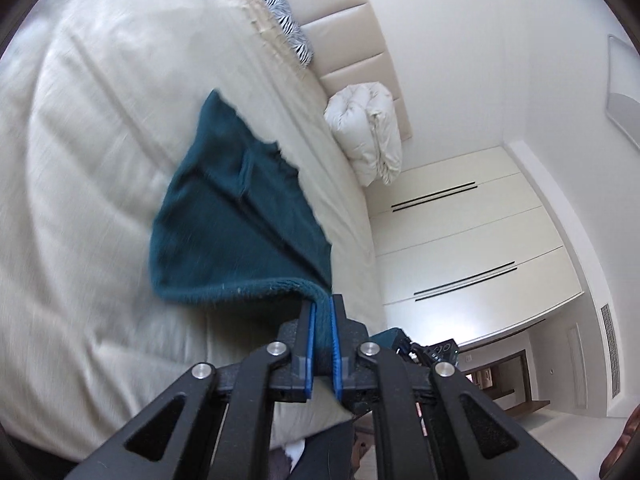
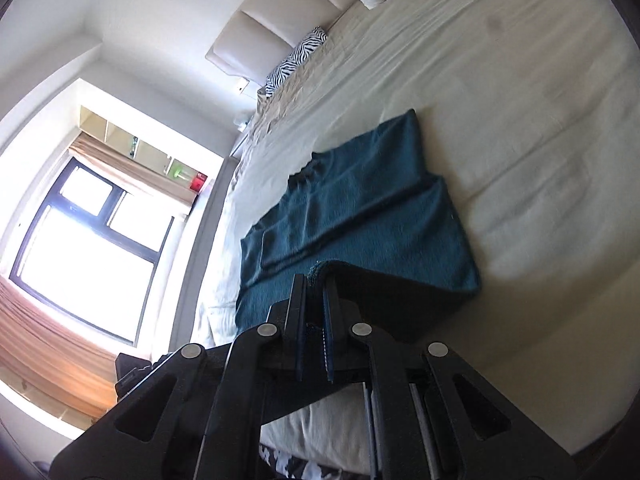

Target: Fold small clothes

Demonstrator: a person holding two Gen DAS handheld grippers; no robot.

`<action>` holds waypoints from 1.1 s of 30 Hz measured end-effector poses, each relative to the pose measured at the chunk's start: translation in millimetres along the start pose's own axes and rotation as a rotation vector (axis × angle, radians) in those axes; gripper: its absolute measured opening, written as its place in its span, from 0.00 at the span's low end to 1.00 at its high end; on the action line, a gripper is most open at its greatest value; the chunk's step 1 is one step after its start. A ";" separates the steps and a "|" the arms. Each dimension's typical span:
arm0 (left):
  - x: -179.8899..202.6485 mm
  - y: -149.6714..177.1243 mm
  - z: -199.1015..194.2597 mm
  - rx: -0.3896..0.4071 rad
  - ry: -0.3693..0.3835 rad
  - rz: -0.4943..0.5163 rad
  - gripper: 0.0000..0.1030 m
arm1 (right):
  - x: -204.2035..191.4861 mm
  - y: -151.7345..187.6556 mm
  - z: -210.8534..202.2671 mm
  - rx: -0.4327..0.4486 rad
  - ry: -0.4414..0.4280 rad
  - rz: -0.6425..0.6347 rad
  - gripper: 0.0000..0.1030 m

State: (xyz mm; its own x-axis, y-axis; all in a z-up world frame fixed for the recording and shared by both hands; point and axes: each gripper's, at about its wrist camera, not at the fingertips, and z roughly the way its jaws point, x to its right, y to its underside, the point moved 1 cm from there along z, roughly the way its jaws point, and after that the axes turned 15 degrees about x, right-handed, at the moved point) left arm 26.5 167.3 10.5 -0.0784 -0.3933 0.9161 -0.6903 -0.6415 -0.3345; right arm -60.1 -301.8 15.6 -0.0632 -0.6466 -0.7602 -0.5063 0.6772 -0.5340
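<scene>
A dark teal knitted garment (image 1: 236, 216) lies spread on a cream bed (image 1: 88, 168), its near edge lifted off the sheet. My left gripper (image 1: 322, 304) is shut on that lifted hem, with teal cloth pinched between the blue pads (image 1: 308, 344). In the right wrist view the same teal garment (image 2: 360, 216) stretches away across the bed (image 2: 520, 120). My right gripper (image 2: 316, 284) is shut on another part of the near hem, which curls up out of its tips. The raised edge casts a dark shadow on the sheet below it.
A white rolled duvet (image 1: 368, 132) and a zebra-print pillow (image 1: 290, 26) rest against the padded headboard (image 1: 360, 40). White wardrobe doors (image 1: 472, 236) stand beyond the bed. In the right wrist view a bright window (image 2: 88, 248) is at left, with the zebra pillow (image 2: 296, 60) near the headboard.
</scene>
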 end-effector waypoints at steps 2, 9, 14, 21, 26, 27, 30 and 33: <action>3.6 -14.1 6.7 0.026 0.004 0.011 0.06 | -0.9 -10.0 8.6 0.020 0.008 -0.002 0.06; -3.2 -61.1 36.9 0.093 0.000 -0.012 0.00 | -2.8 -46.3 50.2 0.068 0.056 -0.030 0.06; -0.4 -59.9 48.1 0.084 -0.095 0.106 0.00 | -6.2 -59.5 82.2 0.063 0.086 -0.073 0.06; -5.3 -8.3 15.3 0.091 -0.212 0.405 0.94 | -9.0 -28.8 65.1 0.023 0.067 -0.135 0.06; -30.2 1.6 31.6 0.041 -0.306 0.464 0.91 | 5.4 2.2 27.0 0.018 0.051 -0.117 0.06; -31.7 1.8 40.8 0.032 -0.317 0.490 0.87 | 10.5 7.4 22.8 0.011 0.060 -0.110 0.06; -30.6 3.3 67.0 -0.010 -0.368 0.590 0.77 | 21.2 16.7 17.5 -0.001 0.080 -0.091 0.06; -42.7 3.5 89.6 -0.068 -0.442 0.625 0.69 | 22.2 20.0 16.3 0.003 0.075 -0.093 0.06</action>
State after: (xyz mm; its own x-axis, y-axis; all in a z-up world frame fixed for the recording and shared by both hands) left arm 91.9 122.7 -49.7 -0.1841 -0.9054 0.3827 -0.6560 -0.1768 -0.7338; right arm -57.7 -296.8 -18.0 -0.0802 -0.7310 -0.6776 -0.5107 0.6139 -0.6019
